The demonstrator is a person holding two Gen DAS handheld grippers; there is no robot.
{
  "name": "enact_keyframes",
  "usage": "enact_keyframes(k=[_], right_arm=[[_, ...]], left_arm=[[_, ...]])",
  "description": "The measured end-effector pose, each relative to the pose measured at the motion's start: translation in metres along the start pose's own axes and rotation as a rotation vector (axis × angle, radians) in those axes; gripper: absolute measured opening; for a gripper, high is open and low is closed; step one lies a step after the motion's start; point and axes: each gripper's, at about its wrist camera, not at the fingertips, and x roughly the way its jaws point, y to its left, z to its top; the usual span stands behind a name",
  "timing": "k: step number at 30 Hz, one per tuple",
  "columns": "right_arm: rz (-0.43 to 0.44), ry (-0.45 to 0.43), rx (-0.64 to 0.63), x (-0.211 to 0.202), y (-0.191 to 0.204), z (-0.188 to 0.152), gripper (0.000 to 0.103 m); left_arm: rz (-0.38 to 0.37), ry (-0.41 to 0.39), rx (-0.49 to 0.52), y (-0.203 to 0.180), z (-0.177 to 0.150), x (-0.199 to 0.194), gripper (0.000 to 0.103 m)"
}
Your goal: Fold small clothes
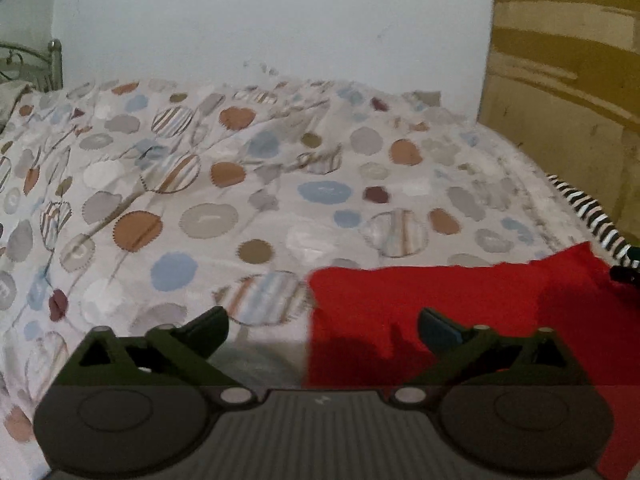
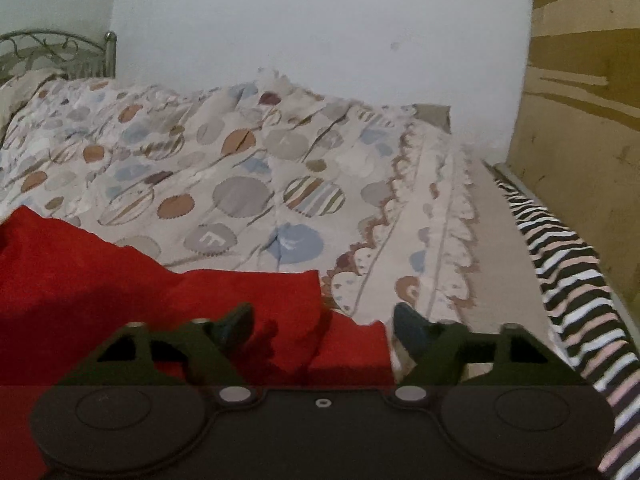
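A red garment [image 1: 440, 308] lies flat on the bed's patterned cover [image 1: 240, 184]. In the left wrist view its left edge runs between my fingers. My left gripper [image 1: 323, 326] is open over that left edge, holding nothing. In the right wrist view the red garment [image 2: 120, 280] fills the lower left, with its right edge between my fingers. My right gripper [image 2: 323, 322] is open over that right edge, holding nothing. Whether the fingertips touch the cloth cannot be told.
A black and white striped cloth [image 2: 572, 280] lies along the bed's right side, also in the left wrist view [image 1: 588, 212]. A white wall [image 2: 320, 32] is behind the bed, a wooden board [image 2: 584, 100] at right, a metal bed frame [image 2: 60, 52] at far left.
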Motion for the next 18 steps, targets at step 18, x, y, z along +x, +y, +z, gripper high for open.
enact_keyframes(k=[18], right_arm=[[-0.310, -0.027, 0.056, -0.037, -0.016, -0.060, 0.102]], left_arm=[[0.093, 0.085, -0.207, 0.013, -0.047, -0.003, 0.102]])
